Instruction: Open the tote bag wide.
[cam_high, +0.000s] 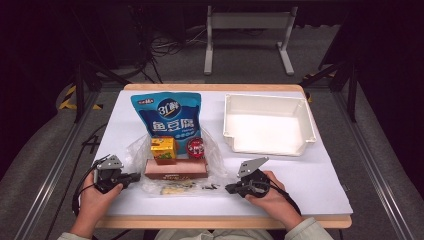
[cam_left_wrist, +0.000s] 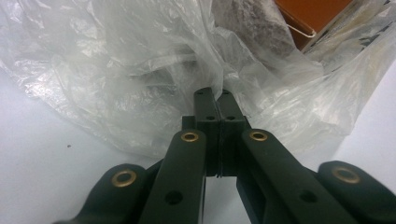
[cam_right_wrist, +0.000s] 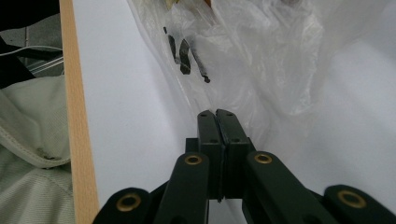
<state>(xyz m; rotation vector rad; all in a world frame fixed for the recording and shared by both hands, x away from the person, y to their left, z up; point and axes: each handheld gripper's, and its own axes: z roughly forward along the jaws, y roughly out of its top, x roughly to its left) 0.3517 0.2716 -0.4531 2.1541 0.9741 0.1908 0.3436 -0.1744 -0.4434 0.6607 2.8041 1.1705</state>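
From above, a clear plastic bag (cam_high: 172, 170) is lying on the white tabletop (cam_high: 300, 180), holding a brown box (cam_high: 176, 169), a yellow carton (cam_high: 164, 149) and a red can (cam_high: 195, 147). The left gripper (cam_high: 134, 177) is meeting its left edge, the right gripper (cam_high: 229, 188) its right edge.

The left gripper view is showing fingers (cam_left_wrist: 205, 105) pressed together, pinching bag film (cam_left_wrist: 140, 70).

The right gripper view is showing fingers (cam_right_wrist: 207, 123) pressed together, pinching the bag's edge (cam_right_wrist: 243, 60).
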